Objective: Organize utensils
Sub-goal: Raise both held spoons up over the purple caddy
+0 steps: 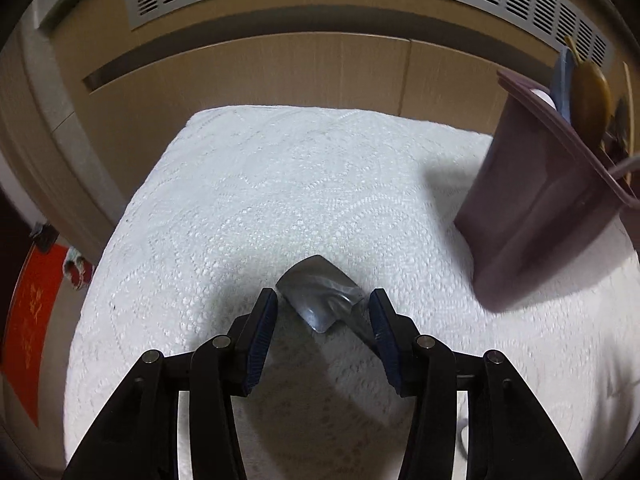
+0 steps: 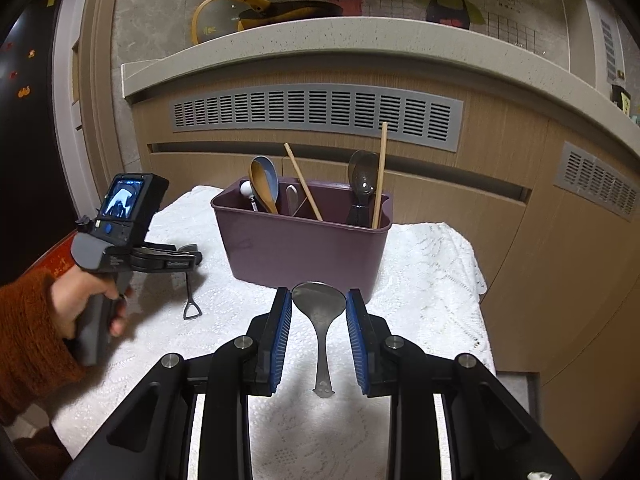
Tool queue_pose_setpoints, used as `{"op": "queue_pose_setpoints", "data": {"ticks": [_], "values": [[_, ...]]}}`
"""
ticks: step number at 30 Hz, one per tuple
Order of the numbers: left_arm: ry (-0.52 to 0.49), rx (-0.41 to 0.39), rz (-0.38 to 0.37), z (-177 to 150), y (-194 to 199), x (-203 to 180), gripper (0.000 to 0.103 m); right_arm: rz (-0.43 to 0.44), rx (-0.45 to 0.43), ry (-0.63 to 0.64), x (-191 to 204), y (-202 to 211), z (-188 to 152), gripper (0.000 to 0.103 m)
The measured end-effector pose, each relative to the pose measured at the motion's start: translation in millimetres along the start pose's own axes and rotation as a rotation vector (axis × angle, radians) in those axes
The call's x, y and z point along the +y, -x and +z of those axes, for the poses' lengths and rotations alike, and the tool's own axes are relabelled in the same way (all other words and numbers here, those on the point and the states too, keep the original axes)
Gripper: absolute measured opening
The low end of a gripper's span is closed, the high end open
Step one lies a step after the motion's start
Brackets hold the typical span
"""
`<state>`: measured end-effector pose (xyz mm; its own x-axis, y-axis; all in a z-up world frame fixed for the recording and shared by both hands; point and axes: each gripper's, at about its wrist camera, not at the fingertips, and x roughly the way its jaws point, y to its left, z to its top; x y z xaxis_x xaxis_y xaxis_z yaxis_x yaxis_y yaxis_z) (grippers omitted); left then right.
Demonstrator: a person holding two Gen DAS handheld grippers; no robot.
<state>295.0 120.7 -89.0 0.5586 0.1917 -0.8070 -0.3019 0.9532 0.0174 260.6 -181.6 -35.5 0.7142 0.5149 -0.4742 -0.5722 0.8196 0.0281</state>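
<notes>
A purple utensil holder (image 2: 300, 248) stands on the white lace-covered table (image 2: 420, 280); it also shows at the right of the left wrist view (image 1: 532, 216). It holds spoons and chopsticks (image 2: 380, 176). A dark metal scoop (image 1: 318, 294) lies on the cloth between the open fingers of my left gripper (image 1: 322, 308); its handle (image 2: 191, 300) shows below the left gripper in the right wrist view. A steel spoon (image 2: 320, 316) lies on the cloth between the open fingers of my right gripper (image 2: 319, 312), bowl toward the holder.
Wooden cabinet fronts with grey vents (image 2: 316, 110) stand behind the table. A counter (image 2: 320, 40) above carries a yellow pan. The table's edges fall off left and right. A red mat (image 1: 32, 320) lies on the floor at left.
</notes>
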Motion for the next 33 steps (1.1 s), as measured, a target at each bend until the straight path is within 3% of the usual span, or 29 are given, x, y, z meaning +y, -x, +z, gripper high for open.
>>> {"op": "queue_pose_setpoints", "data": {"ticks": [3, 5, 7, 9, 13, 16, 18, 20, 24, 25, 29, 33], "values": [[-0.143, 0.026, -0.069, -4.6, 7.1, 6.4, 0.044, 0.000, -0.001, -0.012, -4.2, 3.4, -2.6, 0.026], [-0.187, 0.060, -0.103, -4.6, 6.9, 16.7, 0.044, 0.002, 0.006, -0.015, -6.5, 4.6, -4.5, 0.026], [-0.156, 0.088, -0.127, -4.8, 4.3, 29.2, 0.047, 0.001, 0.012, -0.018, -8.0, 4.3, -5.6, 0.026], [-0.054, 0.099, -0.163, -2.7, 3.4, 39.5, 0.047, 0.003, 0.013, -0.023, -8.5, 3.7, -5.3, 0.026], [0.113, 0.109, -0.080, 7.5, -2.8, 30.7, 0.049, -0.001, 0.006, -0.029, -6.3, -0.2, -1.5, 0.026], [0.091, 0.085, 0.038, 15.2, -11.3, 6.0, 0.051, -0.008, 0.006, -0.021, -1.0, -0.7, 0.8, 0.026], [0.067, 0.058, 0.030, 16.3, -12.2, -1.2, 0.041, -0.018, 0.000, -0.010, 2.5, 1.0, 1.6, 0.026], [0.067, 0.029, -0.033, 15.3, -11.7, 2.1, 0.038, -0.027, -0.016, -0.001, 4.1, 5.8, 1.8, 0.026], [0.056, -0.076, -0.143, 0.6, 17.8, 20.1, 0.007, -0.021, -0.030, -0.014, -2.7, 13.4, 3.5, 0.026], [0.050, -0.096, -0.175, -0.8, 24.0, 22.6, 0.005, -0.019, -0.030, -0.021, -4.7, 14.1, 3.9, 0.026], [0.016, -0.138, -0.176, -13.3, 37.1, 29.7, 0.004, -0.014, -0.015, -0.044, -8.7, 10.2, 6.1, 0.026], [0.065, -0.147, -0.199, -19.7, 41.4, 44.8, 0.003, 0.001, 0.010, -0.046, -4.4, 5.1, 5.7, 0.026]]}}
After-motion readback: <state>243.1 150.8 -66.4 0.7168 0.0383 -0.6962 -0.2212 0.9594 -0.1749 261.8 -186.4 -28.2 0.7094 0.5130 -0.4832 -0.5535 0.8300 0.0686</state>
